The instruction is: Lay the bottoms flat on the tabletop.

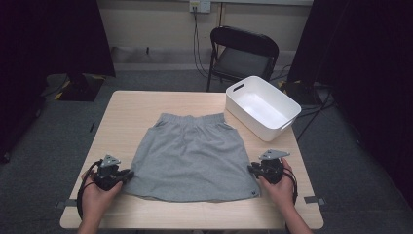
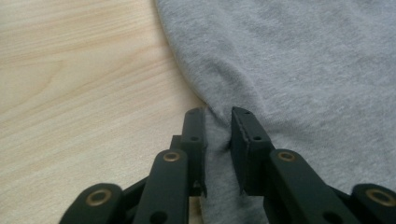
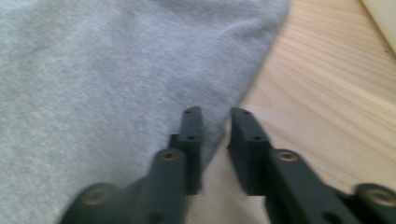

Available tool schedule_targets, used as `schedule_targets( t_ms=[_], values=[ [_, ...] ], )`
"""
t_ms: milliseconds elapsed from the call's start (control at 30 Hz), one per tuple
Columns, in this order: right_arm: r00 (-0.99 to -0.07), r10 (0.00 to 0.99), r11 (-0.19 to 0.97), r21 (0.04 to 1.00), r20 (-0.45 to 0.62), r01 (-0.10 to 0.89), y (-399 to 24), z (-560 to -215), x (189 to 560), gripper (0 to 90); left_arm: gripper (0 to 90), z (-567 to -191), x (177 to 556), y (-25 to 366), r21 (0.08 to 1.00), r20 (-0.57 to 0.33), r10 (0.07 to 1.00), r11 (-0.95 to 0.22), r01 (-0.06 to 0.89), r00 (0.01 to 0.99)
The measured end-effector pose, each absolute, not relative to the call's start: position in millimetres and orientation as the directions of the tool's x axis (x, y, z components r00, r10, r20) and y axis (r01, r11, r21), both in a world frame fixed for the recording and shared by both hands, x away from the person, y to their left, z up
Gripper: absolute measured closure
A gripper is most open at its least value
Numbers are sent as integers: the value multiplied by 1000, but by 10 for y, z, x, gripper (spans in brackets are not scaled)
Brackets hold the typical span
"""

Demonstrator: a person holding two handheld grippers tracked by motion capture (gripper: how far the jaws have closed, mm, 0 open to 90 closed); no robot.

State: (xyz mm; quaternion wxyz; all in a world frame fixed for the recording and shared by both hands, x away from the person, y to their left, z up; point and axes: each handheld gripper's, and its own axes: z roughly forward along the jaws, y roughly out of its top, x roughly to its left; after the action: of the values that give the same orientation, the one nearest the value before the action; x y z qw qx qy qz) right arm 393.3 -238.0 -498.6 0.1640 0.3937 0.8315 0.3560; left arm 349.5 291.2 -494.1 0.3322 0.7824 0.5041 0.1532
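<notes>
A grey garment [image 1: 192,156] with an elastic waistband lies flat on the wooden table [image 1: 136,105], waistband at the far side. My left gripper [image 1: 129,174] is at its near left corner. In the left gripper view [image 2: 217,116] the jaws stand narrow, with a puckered fold of the grey cloth [image 2: 303,60] pinched between them. My right gripper [image 1: 251,168] is at the near right corner. In the right gripper view [image 3: 215,114] the jaws stand slightly apart astride the cloth's edge [image 3: 116,60], which lies flat, and bare wood shows in the gap.
A white plastic bin [image 1: 263,107] stands empty at the table's far right corner, close to the waistband. A black folding chair [image 1: 243,53] stands behind the table. Bare table top runs along the left side and the near edge.
</notes>
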Motion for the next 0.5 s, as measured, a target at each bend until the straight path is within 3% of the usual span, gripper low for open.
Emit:
schedule_targets(
  t_ms=[100, 400, 467, 500],
  values=[
    [-655, 755, 462, 709, 0, 533, -2372, -4976, 3913, 898, 864, -4928, 3485, 2888, 660, -108, 888, -271, 700, 446],
    [-669, 743, 496, 653, 23, 572, -2582, -4906, 3706, 900, 867, -4860, 3317, 2958, 606, -170, 872, -276, 746, 460],
    [-668, 744, 494, 646, 34, 582, -2616, -4888, 3660, 900, 844, -4835, 3284, 2938, 612, -167, 872, -274, 742, 459],
    [-663, 748, 481, 656, 41, 582, -2623, -4881, 3652, 884, 764, -4823, 3287, 2929, 638, -141, 876, -276, 719, 462]
  ],
)
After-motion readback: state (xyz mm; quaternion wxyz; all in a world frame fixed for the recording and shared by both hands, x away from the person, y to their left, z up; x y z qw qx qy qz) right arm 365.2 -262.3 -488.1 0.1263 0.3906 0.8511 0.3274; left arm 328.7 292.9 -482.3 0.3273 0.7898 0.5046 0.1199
